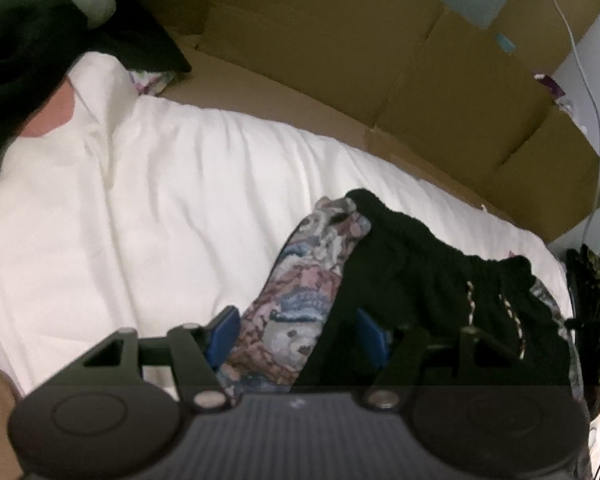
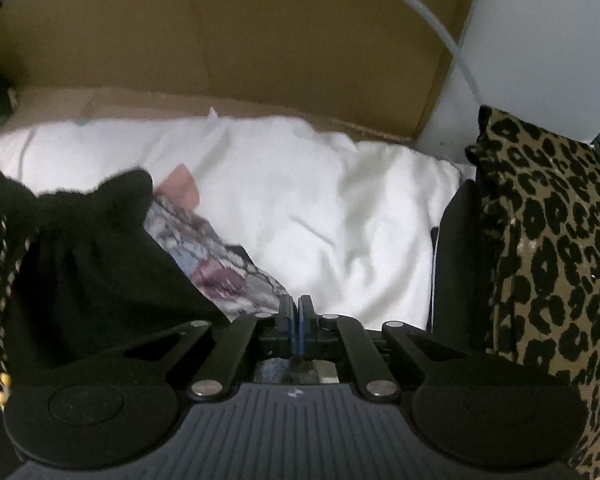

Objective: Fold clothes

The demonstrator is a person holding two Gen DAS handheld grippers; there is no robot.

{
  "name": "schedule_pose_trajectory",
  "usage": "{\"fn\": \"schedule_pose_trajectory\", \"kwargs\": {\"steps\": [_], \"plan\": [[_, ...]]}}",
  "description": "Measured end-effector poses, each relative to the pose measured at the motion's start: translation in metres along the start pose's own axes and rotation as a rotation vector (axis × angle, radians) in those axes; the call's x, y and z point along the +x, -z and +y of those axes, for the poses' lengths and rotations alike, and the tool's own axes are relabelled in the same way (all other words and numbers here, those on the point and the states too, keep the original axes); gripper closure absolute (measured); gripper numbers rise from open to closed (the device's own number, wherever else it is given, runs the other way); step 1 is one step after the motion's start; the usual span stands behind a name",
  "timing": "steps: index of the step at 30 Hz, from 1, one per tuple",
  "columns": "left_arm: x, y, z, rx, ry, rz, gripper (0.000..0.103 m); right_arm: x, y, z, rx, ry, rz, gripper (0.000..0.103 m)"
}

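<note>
While the left gripper (image 1: pixel 298 334) stood wide open, the shorts (image 1: pixel 400 280), black with patterned side panels, lay bunched between and ahead of its blue pads (image 1: pixel 224 330) on the white duvet (image 1: pixel 140 208). The right gripper (image 2: pixel 299 312) was fully closed at the shorts' patterned edge, whether pinching fabric I cannot tell. Beside it, rightward, hung leopard-print cloth (image 2: pixel 548 240); beyond both rose cardboard sheets (image 1: pixel 340 48).

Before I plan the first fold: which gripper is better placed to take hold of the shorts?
Left, probably. The left gripper is open with the patterned side of the shorts between its fingers. The right gripper is shut at the shorts' edge; whether it pinches cloth is unclear.
</note>
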State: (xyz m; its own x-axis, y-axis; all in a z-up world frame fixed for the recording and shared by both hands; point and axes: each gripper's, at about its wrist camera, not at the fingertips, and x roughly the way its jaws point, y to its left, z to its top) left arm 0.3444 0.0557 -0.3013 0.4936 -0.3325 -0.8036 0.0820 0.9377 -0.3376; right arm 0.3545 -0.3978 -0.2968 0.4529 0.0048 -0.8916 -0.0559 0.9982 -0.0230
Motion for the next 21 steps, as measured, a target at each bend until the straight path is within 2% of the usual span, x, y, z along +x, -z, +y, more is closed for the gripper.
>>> {"fn": "schedule_pose_trajectory", "kwargs": {"steps": [2,3,4,5,6,9,11,12,15,18,21], "plan": [[-0.004,-0.004,-0.001,0.003,0.012,-0.017,0.036,-0.006,-0.001,0.001,0.012,-0.022,-0.04,0.1],[-0.007,-0.006,-0.002,0.006,0.02,-0.026,0.036,-0.01,-0.002,0.001,0.023,-0.04,-0.067,0.094],[-0.008,-0.008,-0.003,0.008,0.029,-0.034,0.036,-0.012,-0.004,0.003,0.032,-0.046,-0.086,0.074],[-0.009,-0.011,-0.005,0.009,0.04,-0.04,0.037,-0.014,-0.007,0.005,0.041,-0.053,-0.105,0.062],[-0.01,-0.013,-0.007,0.011,0.052,-0.045,0.038,-0.016,-0.009,0.006,0.048,-0.059,-0.122,0.06],[-0.013,-0.02,-0.013,0.014,0.085,-0.063,0.047,-0.013,-0.017,0.022,0.016,-0.061,-0.139,0.06],[-0.012,-0.022,-0.019,0.028,0.117,-0.06,0.058,-0.01,-0.023,0.032,-0.005,-0.062,-0.15,0.061],[-0.011,-0.022,-0.024,0.041,0.132,-0.055,0.06,-0.009,-0.025,0.037,-0.015,-0.063,-0.157,0.061],[-0.003,-0.017,-0.037,0.087,0.159,-0.029,0.061,-0.014,-0.027,0.048,-0.019,-0.102,-0.19,0.074],[0.013,-0.009,-0.048,0.154,0.086,-0.001,0.061,-0.008,-0.027,0.06,-0.054,-0.13,-0.166,0.077],[0.031,-0.004,-0.04,0.132,0.043,0.032,0.061,0.0,-0.026,0.072,-0.089,-0.135,-0.132,0.077]]}}
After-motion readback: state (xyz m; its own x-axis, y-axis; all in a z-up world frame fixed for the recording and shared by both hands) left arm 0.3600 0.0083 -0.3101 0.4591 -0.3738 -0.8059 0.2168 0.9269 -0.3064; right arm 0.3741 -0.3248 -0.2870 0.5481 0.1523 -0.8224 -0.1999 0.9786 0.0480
